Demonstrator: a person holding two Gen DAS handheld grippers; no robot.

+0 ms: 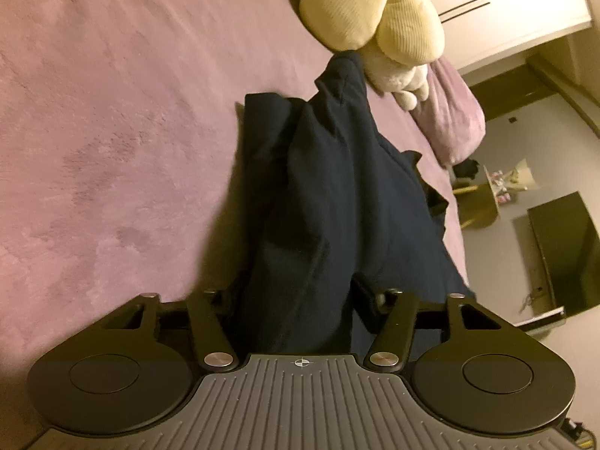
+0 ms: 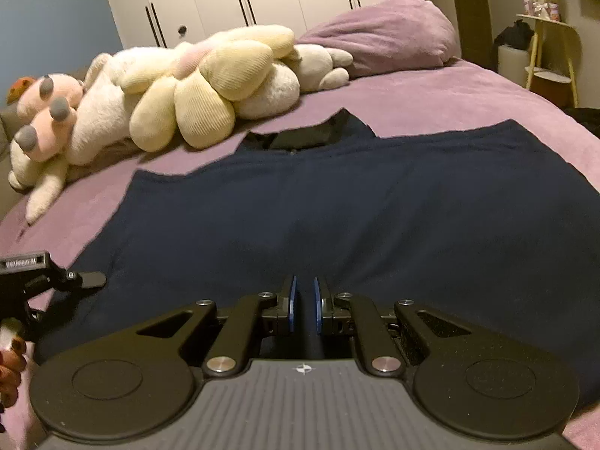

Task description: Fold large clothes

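Left wrist view: purple bedspread (image 1: 112, 131) fills the left side. At centre, a bunched fold of the navy garment (image 1: 330, 187) rises from between the arms of the left gripper (image 1: 300, 300). Its fingertips are hidden under the cloth, so whether the pads press on it I cannot tell. A yellow plush (image 1: 375, 11) lies at the garment's far end. A wardrobe (image 1: 487, 0) and a dark box (image 1: 562, 251) are on the right.

Right wrist view: at the far left edge, part of the other gripper, with a hand (image 2: 11, 367) on its handle. It bears a small label, too blurred to read. Plush toys (image 2: 187, 93) and a purple pillow (image 2: 386, 33) lie behind the garment, which is spread flat across the bed. Right gripper (image 2: 303, 300): blue pads (image 2: 293, 302) close together with a narrow gap; dark cloth shows between them, held.

No legible writing anywhere.
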